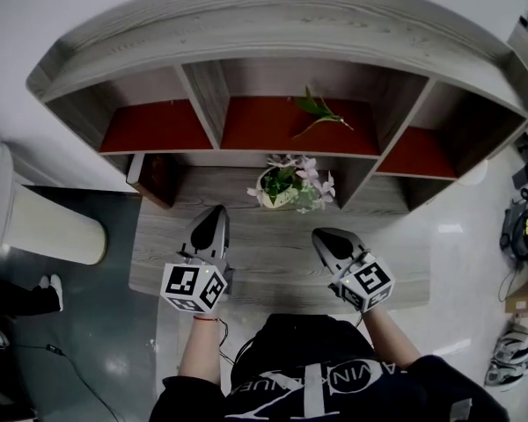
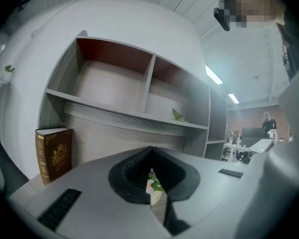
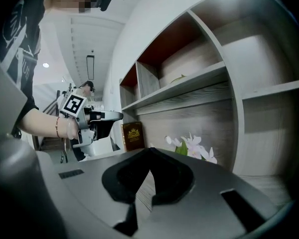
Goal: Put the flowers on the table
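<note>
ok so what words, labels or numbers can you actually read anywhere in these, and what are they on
"VIN": pale print on the person's dark shirt, a partial reading; the rest is folded or cut off and unreadable.
Brown book: gold emblem and lettering on the cover, too small to read.
Cubes on the left hand-held gripper and right hand-held gripper: black-and-white square markers only, no words or numbers.

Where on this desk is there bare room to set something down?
Bare desk between the book and the flower pot, and in front of the pot. Left cubby and right cubby look free; the middle holds a sprig.
</note>
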The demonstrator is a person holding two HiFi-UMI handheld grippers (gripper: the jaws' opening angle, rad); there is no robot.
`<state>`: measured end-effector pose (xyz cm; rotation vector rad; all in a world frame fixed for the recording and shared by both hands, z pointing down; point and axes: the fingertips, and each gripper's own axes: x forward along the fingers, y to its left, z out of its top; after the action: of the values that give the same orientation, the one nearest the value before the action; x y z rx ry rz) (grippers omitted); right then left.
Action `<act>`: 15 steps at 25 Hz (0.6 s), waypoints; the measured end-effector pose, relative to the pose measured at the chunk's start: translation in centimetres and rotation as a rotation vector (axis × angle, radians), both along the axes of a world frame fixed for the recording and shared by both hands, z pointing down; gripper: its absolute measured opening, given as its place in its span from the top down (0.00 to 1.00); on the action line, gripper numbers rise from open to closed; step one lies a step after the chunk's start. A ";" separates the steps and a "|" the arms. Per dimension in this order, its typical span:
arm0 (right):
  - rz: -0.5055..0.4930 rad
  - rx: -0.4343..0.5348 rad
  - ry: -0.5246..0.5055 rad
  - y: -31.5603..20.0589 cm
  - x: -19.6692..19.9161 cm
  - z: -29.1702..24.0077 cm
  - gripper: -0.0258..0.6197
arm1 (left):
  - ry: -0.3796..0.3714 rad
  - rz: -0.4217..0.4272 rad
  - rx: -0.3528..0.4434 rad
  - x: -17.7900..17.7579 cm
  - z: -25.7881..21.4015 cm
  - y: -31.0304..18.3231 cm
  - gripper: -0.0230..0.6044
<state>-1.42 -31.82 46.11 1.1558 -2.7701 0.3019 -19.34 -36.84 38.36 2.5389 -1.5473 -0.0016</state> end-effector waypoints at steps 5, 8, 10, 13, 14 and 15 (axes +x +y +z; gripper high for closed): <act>-0.011 0.035 -0.009 -0.3 -0.5 -1.5 0.94 | -0.003 -0.075 0.016 -1.3 0.4 1.4 0.96; -0.011 0.052 -0.011 -0.6 -0.5 -2.2 0.95 | -0.002 -0.128 0.027 -2.5 0.4 1.9 0.96; -0.007 0.066 -0.012 -0.7 -0.4 -2.7 0.95 | -0.003 -0.166 0.037 -3.1 0.4 2.2 0.96; 0.001 0.091 -0.017 -1.0 -0.1 -3.4 0.94 | 0.000 -0.204 0.051 -3.8 0.3 2.6 0.96; 0.004 0.098 -0.018 -1.0 0.0 -3.6 0.94 | -0.001 -0.210 0.055 -3.9 0.3 2.8 0.96; 0.005 0.104 -0.017 -1.0 0.2 -3.8 0.94 | -0.002 -0.215 0.059 -4.0 0.4 2.9 0.96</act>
<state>-1.26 -32.86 42.34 1.1882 -2.8281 0.1711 -23.36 -33.91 38.72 2.4013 -1.8394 -0.0721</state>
